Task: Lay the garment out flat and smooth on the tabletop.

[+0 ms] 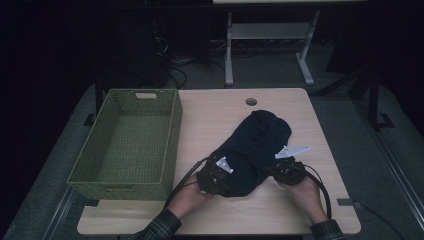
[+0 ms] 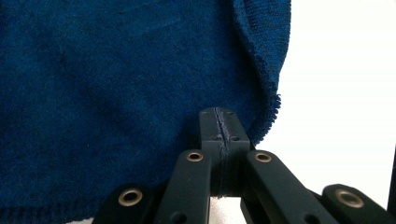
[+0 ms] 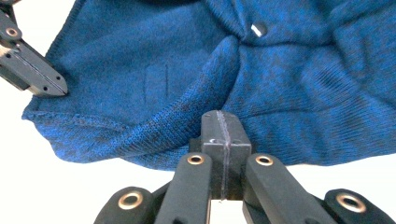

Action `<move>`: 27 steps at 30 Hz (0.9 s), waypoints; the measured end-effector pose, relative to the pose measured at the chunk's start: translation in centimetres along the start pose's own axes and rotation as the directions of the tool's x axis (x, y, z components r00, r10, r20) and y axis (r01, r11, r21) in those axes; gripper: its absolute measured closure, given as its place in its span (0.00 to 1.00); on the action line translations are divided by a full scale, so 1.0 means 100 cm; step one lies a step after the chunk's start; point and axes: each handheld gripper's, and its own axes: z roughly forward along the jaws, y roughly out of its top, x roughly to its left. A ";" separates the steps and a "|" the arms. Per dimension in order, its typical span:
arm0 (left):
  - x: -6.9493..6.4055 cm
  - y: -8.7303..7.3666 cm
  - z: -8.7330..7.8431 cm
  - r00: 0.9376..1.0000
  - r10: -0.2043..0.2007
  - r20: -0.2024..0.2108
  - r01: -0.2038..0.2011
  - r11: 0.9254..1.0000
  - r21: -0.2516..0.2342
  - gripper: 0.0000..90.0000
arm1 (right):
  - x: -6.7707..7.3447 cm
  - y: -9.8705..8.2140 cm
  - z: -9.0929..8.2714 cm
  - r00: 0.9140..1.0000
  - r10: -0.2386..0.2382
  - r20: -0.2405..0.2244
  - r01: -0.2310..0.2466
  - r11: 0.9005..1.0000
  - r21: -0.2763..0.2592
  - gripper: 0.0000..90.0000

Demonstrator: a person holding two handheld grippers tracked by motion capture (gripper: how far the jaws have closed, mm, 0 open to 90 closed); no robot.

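Note:
A dark blue knitted garment (image 1: 255, 145) lies crumpled on the wooden table (image 1: 280, 210). My left gripper (image 1: 222, 172) rests at its near left edge. In the left gripper view the jaws (image 2: 219, 128) are pressed together, their tip against the knit (image 2: 116, 84) close to a frayed edge. My right gripper (image 1: 280, 167) is at the near right edge. Its jaws (image 3: 223, 128) are closed too, the tip touching a diagonal fold of the garment (image 3: 289, 79). That view also has the left gripper (image 3: 46, 84) shut at the hem corner. I see no fabric between either pair of jaws.
A green woven basket (image 1: 170, 140) stands on the left part of the table, its long side close to the garment. A cable hole (image 1: 251, 101) sits near the far edge. Bare wood lies to the right of the garment. A white desk frame (image 1: 270, 35) stands on the floor behind.

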 end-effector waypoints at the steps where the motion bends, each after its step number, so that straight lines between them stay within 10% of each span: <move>1: 0.000 0.000 0.000 1.000 0.000 0.001 0.000 1.000 0.000 1.00 | 0.000 0.000 0.002 1.000 -0.001 0.001 0.001 1.000 0.003 1.00; 16: 0.006 0.017 -0.013 1.000 -0.001 -0.005 0.001 1.000 -0.011 1.00 | 0.004 -0.005 0.013 0.998 -0.044 0.041 0.042 0.998 0.048 1.00; 27: 0.046 0.064 -0.029 0.995 -0.030 -0.095 0.024 0.998 -0.063 1.00 | 0.004 -0.004 0.014 0.998 -0.053 0.041 0.051 0.997 0.058 1.00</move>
